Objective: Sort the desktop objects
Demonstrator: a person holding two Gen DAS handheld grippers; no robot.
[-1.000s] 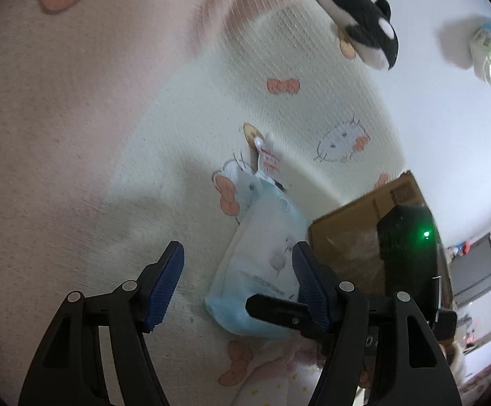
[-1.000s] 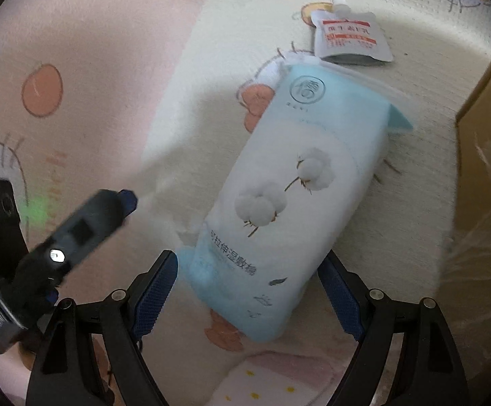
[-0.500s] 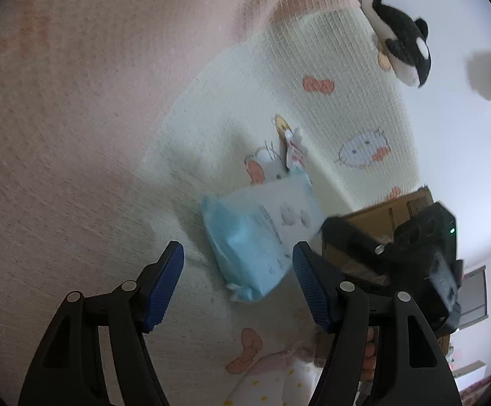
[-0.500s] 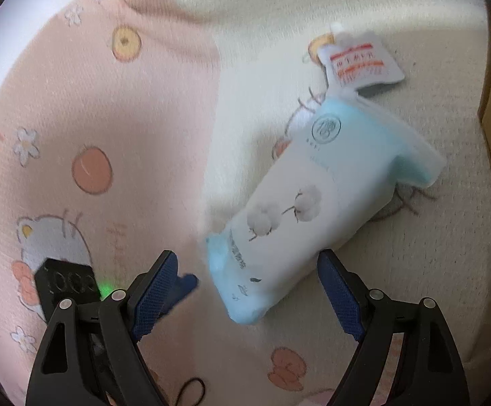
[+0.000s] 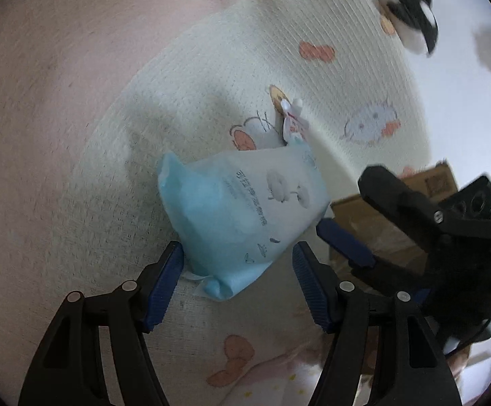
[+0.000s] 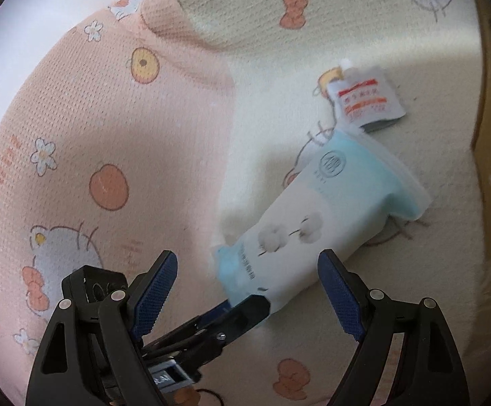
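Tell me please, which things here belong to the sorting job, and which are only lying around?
Belong to the job:
- blue wipes pack, between the open fingers of the left gripper
- small sachet
- cardboard box
- right gripper, open

Only lying around:
- cartoon blanket
- plush orca, far from both grippers

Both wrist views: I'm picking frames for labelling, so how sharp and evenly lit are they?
Left wrist view: the wipes pack is fairly sharp, but the orca plush and the right gripper smear near the rim. Right wrist view: print on the pack and the small sachet is softly blurred, and a broad shadow crosses the pink blanket.
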